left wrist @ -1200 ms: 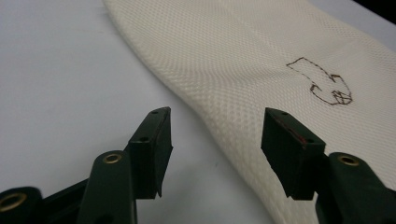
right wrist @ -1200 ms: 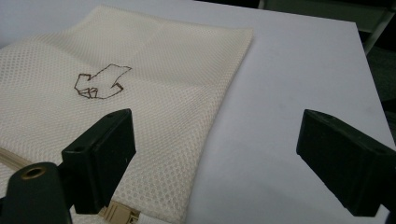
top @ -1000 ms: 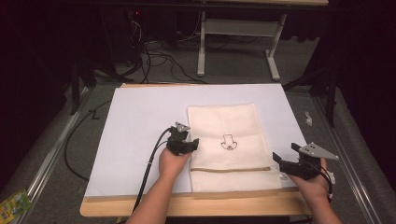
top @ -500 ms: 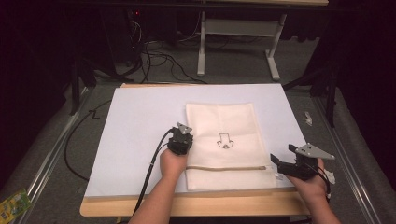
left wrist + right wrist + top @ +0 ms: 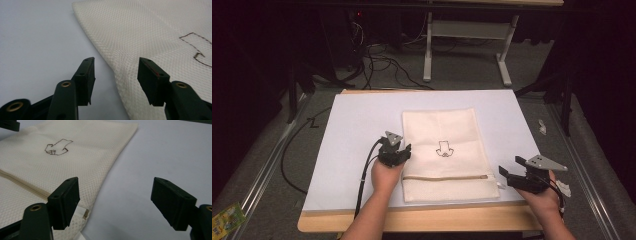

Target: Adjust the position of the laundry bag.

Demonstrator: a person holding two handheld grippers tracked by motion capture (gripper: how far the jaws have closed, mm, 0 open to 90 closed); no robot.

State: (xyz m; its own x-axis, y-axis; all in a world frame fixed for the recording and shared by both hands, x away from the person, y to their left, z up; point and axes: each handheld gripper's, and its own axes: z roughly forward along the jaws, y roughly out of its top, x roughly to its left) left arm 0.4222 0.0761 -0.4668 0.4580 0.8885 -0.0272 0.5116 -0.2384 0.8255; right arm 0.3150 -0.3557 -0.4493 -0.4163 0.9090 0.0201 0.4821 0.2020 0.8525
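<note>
A cream mesh bag point(image 5: 447, 130) with a stitched emblem point(image 5: 443, 149) and a zipper point(image 5: 444, 176) lies flat on the white mat point(image 5: 357, 125). My left gripper point(image 5: 402, 148) sits at the bag's left edge. Its jaws have just been opening, and the gripper point(image 5: 116, 65) stands open with the edge of the bag point(image 5: 150, 30) running between the pads, untouched. My right gripper point(image 5: 503, 174) is at the zipper's right end. Its jaws have just been closing but the gripper point(image 5: 116, 185) is still open. The zipper pull point(image 5: 82, 213) lies beside its left jaw.
The mat covers a wooden table whose front edge point(image 5: 422, 220) shows bare. The left gripper's black cable point(image 5: 364, 175) trails off the front. Cables point(image 5: 377, 65) and a white frame's legs point(image 5: 427, 55) are on the floor behind. A green packet point(image 5: 227, 220) lies at the lower left.
The left gripper has slid a little to the left, and the bag's left edge has shifted left with it. Its jaws now stand apart. The right hand has hardly moved.
</note>
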